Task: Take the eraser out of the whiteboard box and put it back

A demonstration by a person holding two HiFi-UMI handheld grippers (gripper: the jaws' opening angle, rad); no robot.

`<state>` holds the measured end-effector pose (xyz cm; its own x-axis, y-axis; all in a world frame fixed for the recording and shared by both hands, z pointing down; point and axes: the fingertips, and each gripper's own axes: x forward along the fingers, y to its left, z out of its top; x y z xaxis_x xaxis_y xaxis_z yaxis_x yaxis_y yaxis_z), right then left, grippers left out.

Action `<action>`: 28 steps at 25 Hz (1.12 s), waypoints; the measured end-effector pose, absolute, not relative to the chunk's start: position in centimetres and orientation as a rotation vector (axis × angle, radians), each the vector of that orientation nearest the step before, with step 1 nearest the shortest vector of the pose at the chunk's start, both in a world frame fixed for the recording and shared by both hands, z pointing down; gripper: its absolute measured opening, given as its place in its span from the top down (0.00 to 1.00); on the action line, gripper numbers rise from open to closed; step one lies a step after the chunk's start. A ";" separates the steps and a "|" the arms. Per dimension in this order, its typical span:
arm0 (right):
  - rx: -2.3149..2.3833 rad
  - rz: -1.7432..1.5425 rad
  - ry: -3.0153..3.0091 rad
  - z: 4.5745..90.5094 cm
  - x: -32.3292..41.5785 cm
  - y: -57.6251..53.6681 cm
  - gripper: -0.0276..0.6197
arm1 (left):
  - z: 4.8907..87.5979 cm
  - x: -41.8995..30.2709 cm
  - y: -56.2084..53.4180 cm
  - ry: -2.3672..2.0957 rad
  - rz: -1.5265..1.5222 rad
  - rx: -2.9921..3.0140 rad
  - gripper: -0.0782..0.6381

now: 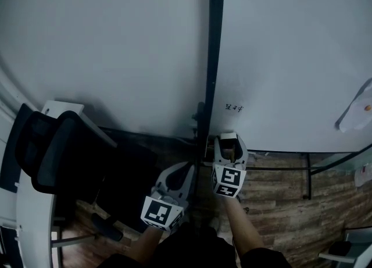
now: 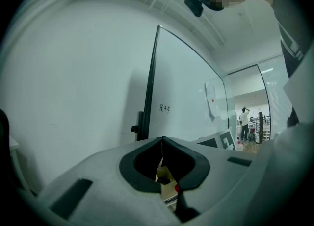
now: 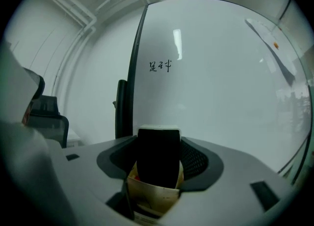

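In the right gripper view a black eraser with a pale top edge stands upright between the jaws of my right gripper, which is shut on it. Its lower end is inside a tan cardboard whiteboard box just below. In the head view the right gripper is at the foot of the whiteboard, over the box. My left gripper hangs lower and to the left, shut on nothing. Its jaws meet at the tip, and the box shows through the gap.
A black vertical post divides the white wall from the whiteboard, which bears a small scribble. A paper sheet hangs on the board's right. A black office chair stands at the left on wood flooring.
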<state>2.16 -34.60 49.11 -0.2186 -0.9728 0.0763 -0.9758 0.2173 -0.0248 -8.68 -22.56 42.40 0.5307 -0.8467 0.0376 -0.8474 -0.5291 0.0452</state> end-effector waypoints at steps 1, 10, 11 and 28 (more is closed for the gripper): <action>1.933 0.102 -2.394 49.2 2.1 -34.7 0.57 | 42.4 -8.7 -22.6 -1.493 0.016 2.696 0.88; 1.844 0.080 -2.315 50.3 0.9 -34.9 0.57 | 42.2 -9.0 -22.9 -1.502 0.013 2.696 0.88; 1.847 0.094 -2.324 50.3 1.0 -34.9 0.57 | 42.2 -9.0 -22.9 -1.502 0.011 2.696 0.88; 1.970 0.066 -2.474 44.8 3.6 -33.4 0.55 | 42.1 -8.3 -22.8 -1.472 -0.023 2.702 0.88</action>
